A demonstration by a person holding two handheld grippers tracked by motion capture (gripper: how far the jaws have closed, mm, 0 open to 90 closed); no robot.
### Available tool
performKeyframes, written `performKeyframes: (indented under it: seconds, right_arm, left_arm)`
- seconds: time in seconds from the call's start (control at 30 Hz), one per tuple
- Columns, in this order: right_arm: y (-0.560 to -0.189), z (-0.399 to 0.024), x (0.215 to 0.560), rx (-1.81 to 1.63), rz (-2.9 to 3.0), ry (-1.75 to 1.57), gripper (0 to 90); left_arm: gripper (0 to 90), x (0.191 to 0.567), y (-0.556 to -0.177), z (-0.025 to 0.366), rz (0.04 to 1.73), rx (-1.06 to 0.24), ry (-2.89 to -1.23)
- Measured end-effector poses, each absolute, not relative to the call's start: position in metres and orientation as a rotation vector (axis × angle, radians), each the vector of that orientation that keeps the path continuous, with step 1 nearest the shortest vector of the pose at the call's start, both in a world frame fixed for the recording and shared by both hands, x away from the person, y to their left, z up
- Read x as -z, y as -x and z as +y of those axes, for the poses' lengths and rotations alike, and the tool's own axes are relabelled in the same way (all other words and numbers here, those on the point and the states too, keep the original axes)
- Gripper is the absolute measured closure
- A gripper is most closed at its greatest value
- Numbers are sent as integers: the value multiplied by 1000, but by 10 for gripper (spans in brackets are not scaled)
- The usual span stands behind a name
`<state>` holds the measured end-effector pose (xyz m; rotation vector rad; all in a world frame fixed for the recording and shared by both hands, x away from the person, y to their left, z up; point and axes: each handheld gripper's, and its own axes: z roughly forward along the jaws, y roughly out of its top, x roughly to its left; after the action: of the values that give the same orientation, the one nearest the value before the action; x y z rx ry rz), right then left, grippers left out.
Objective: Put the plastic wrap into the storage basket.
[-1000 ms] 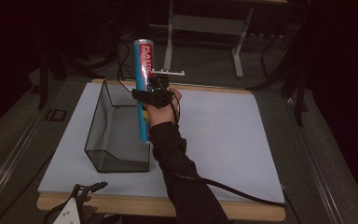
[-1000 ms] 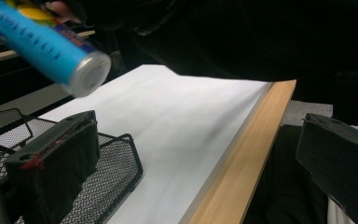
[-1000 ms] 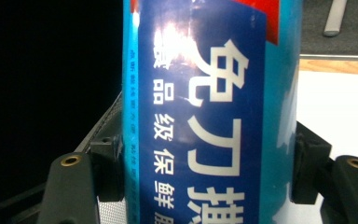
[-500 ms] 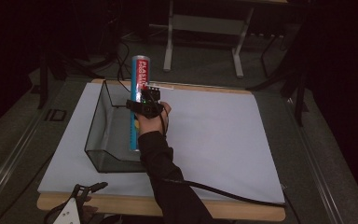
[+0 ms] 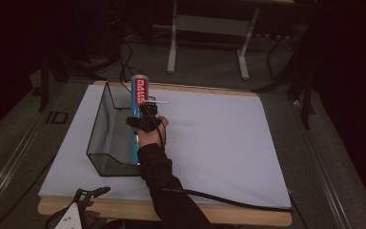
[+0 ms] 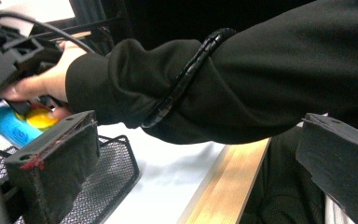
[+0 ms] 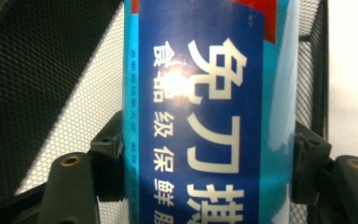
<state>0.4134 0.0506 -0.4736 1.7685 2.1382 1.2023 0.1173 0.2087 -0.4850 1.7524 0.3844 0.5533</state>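
At the near edge of the tabletop, the left claw rests low with its jaws spread wide apart and empty. Just beyond, a person's dark sleeve reaches forward to the right claw, which is clamped on a tall blue cling-film tube with a red label. The tube stands upright inside the right side of a black wire-mesh basket set on white paper.
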Motion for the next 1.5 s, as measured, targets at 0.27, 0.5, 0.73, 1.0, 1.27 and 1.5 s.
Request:
performKeyframes:
  seconds: [0.27, 0.5, 0.73, 1.0, 1.27, 1.5]
  right_arm:
    - [-411, 55, 485, -1123, 2143, -1774, 314]
    - [-413, 57, 492, -1069, 2170, -1772, 307]
    - [-413, 59, 492, -1033, 2188, -1710, 296]
    - [-412, 60, 486, -985, 2210, -1592, 272]
    - [-410, 52, 459, -1066, 2241, -1453, 145]
    - [-404, 39, 434, -1078, 2257, -1318, 120]
  left_arm:
    - [1, 485, -118, 208, 379, -552, -1759]
    - [1, 485, -119, 208, 381, -547, -1759]
    - [1, 486, -118, 208, 382, -544, -1757]
    - [1, 486, -119, 208, 383, -541, -1762]
    - [1, 487, -120, 208, 386, -537, -1769]
    - [1, 487, -120, 207, 384, -537, -1774]
